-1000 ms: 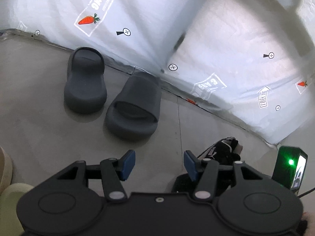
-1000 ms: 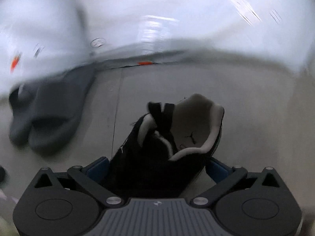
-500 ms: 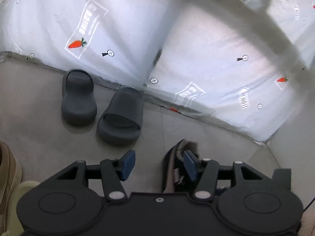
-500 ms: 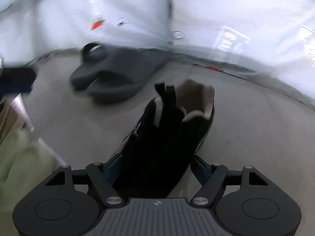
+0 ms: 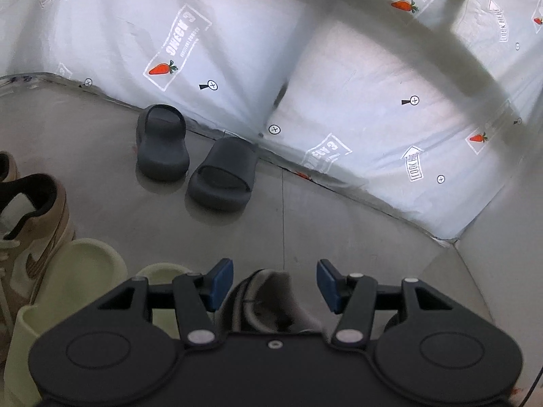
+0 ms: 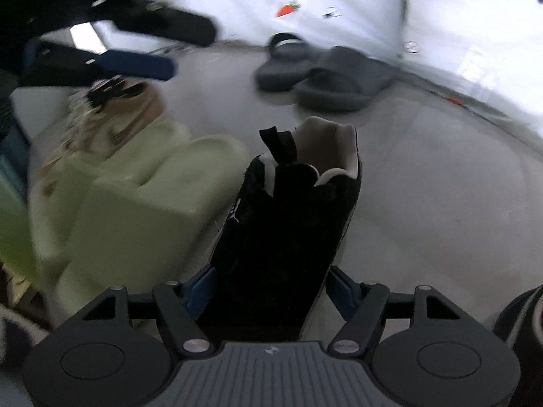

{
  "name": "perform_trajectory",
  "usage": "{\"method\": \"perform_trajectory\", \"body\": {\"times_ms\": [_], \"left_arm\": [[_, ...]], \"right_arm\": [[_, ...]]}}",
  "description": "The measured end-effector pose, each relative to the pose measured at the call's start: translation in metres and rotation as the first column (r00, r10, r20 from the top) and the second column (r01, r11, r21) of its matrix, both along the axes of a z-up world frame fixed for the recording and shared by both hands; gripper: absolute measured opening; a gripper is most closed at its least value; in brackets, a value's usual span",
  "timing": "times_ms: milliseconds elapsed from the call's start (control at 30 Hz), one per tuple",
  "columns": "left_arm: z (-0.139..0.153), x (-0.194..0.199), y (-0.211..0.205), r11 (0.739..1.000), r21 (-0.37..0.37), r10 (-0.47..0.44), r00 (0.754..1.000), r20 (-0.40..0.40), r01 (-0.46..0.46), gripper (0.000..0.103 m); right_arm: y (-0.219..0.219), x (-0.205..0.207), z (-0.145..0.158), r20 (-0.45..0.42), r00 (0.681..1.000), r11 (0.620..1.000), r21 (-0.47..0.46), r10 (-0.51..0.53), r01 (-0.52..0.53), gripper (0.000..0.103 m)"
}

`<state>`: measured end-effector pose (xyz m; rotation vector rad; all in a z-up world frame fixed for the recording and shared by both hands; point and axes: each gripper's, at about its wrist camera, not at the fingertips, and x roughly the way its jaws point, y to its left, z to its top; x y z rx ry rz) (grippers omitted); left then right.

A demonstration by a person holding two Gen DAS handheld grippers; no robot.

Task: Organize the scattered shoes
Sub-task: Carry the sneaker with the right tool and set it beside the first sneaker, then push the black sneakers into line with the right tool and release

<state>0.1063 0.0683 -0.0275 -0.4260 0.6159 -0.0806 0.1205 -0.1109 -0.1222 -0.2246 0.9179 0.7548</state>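
Observation:
My right gripper (image 6: 271, 291) is shut on a black sneaker (image 6: 288, 210) with a pale lining, its pads pressed on both sides and the heel end pointing away from me. The sneaker hangs beside a pair of pale green slides (image 6: 135, 183). My left gripper (image 5: 274, 283) is open and holds nothing. The sneaker's pale collar (image 5: 268, 291) shows below the gap between its jaws. In the right wrist view one blue left fingertip (image 6: 135, 62) hovers over a tan sneaker (image 6: 129, 108). Two dark grey slides (image 5: 163, 142) (image 5: 222, 176) lie side by side at the wall.
A white printed sheet (image 5: 237, 51) lines the walls around the grey floor (image 5: 339, 230). The tan sneaker (image 5: 37, 224) and green slides (image 5: 78, 281) sit at the left. Part of another black shoe (image 6: 522, 312) shows at the right wrist view's lower right edge.
My right gripper closed on the black sneaker and carried it left, up beside the green slides. My left gripper pulled back from the grey slides, so the tan sneaker and green slides came into view.

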Motion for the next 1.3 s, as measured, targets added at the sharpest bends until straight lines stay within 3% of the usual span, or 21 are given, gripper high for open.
{"method": "perform_trajectory", "body": {"times_ms": [200,300,400,433,500,600,700,767,800,833,1167,1300], "left_arm": [[-0.001,-0.009,-0.012,1.0,0.0,-0.015,1.0,-0.009,0.015,0.055],[-0.001,-0.011,-0.022,0.999,0.001,-0.037,0.999,-0.015,0.037,0.055],[-0.003,-0.011,-0.039,0.997,0.013,-0.078,0.997,-0.022,0.079,0.055],[-0.003,-0.011,-0.041,0.996,0.014,-0.086,0.996,-0.025,0.087,0.055],[-0.005,-0.011,-0.05,0.993,0.007,-0.116,0.993,-0.035,0.116,0.055],[-0.004,-0.01,-0.058,0.989,-0.01,-0.149,0.988,-0.032,0.149,0.055],[-0.002,-0.014,-0.064,0.987,0.001,-0.162,0.987,-0.02,0.162,0.055],[-0.002,-0.015,-0.065,0.987,0.007,-0.158,0.987,-0.021,0.158,0.055],[-0.002,-0.015,-0.064,0.988,0.005,-0.153,0.988,-0.025,0.153,0.055],[-0.003,-0.015,-0.064,0.989,0.003,-0.148,0.988,-0.03,0.148,0.055],[-0.002,-0.03,-0.05,0.997,0.016,-0.069,0.997,-0.046,0.07,0.055],[-0.002,-0.036,-0.043,0.999,0.016,-0.04,0.998,-0.052,0.041,0.055]], "right_arm": [[-0.006,-0.014,0.004,-0.019,1.0,0.999,0.042,-0.025,0.026,0.083],[-0.036,-0.029,0.023,0.114,0.984,0.99,0.052,-0.134,0.129,0.088],[-0.076,-0.038,0.044,0.254,0.919,0.954,0.075,-0.301,0.292,0.096],[-0.099,-0.041,0.052,0.298,0.864,0.913,0.097,-0.407,0.397,0.1],[-0.128,-0.041,0.057,0.306,0.791,0.845,0.123,-0.53,0.52,0.102],[-0.178,-0.036,0.043,0.173,0.742,0.762,0.153,-0.648,0.63,0.102],[-0.213,-0.033,0.015,-0.021,0.758,0.738,0.213,-0.652,0.64,0.102],[-0.22,-0.035,0.004,-0.046,0.763,0.738,0.225,-0.645,0.637,0.098],[-0.221,-0.036,-0.003,-0.052,0.78,0.753,0.229,-0.624,0.617,0.088],[-0.218,-0.035,-0.006,-0.054,0.793,0.765,0.231,-0.607,0.601,0.085],[-0.174,-0.013,-0.011,0.02,0.907,0.898,0.155,-0.42,0.413,0.085],[-0.145,-0.006,-0.012,0.012,0.923,0.914,0.151,-0.384,0.378,0.085]]}}
